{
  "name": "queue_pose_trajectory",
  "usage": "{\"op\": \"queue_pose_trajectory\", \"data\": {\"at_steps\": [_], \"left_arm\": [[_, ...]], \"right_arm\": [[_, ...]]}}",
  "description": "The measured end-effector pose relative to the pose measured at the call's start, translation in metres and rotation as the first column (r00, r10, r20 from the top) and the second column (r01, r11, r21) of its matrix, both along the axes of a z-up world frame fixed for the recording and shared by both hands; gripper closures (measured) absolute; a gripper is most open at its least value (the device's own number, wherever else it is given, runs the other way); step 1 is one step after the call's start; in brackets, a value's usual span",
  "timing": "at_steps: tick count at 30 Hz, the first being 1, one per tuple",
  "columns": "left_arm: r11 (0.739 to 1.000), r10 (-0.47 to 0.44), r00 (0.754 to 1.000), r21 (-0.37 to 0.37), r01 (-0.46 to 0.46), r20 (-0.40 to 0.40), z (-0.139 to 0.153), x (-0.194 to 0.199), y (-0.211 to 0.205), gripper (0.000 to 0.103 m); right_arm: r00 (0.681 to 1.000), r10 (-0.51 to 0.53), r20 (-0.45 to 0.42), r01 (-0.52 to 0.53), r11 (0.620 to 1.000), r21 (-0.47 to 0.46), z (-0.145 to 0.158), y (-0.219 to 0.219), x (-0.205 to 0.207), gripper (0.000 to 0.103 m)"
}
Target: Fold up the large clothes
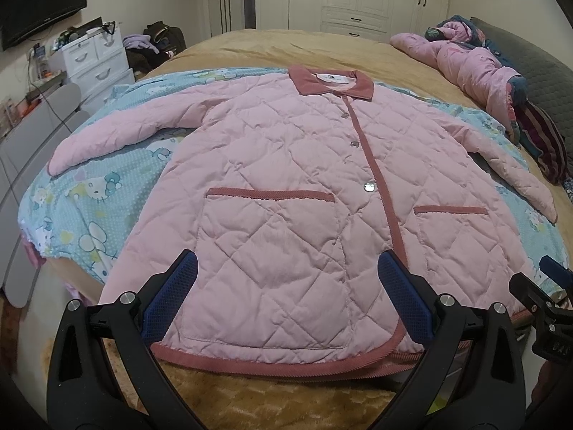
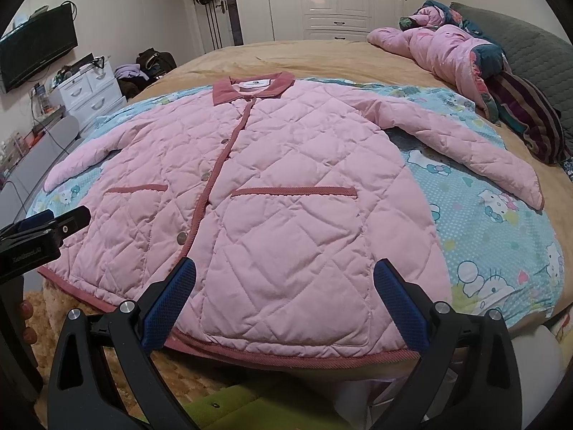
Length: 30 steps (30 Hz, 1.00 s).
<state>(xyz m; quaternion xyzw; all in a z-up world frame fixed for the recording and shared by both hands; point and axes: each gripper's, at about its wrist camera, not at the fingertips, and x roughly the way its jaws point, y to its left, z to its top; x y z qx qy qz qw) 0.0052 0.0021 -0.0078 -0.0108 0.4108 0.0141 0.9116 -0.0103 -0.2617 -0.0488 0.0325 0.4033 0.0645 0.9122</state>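
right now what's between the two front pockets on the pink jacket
The dark pink button placket runs between the left pocket and the right pocket, snaps beside it; both wrist views show it.

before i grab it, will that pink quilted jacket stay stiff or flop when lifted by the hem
The pink quilted jacket will probably flop: it lies soft and creased on the bed. Its puffy quilting suggests it is light for its size. The spread sleeves would likely dangle.

— Can you read the collar label (image 1: 331,78)?
— No, too small. My left gripper's (image 1: 286,286) blue pads (image 1: 403,288) cover stretches of the jacket's hem (image 1: 272,358).
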Motion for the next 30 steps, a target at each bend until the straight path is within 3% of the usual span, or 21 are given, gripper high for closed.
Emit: {"op": "queue_pose_trajectory", "data": {"at_steps": [14, 30], "left_arm": [[1.000, -0.012, 1.000, -0.007, 0.012, -0.023, 0.007, 0.033, -0.005, 0.008], [0.997, -0.033, 0.999, -0.064, 0.031, -0.021, 0.029, 0.107, -0.010, 0.008]], "right_arm": [[1.000, -0.014, 0.012, 0.014, 1.000, 0.004, 0.006, -0.012, 0.041, 0.004], [1.000, 0.007, 0.029, -0.009, 0.999, 0.051, 0.024, -0.014, 0.120, 0.004]]}}
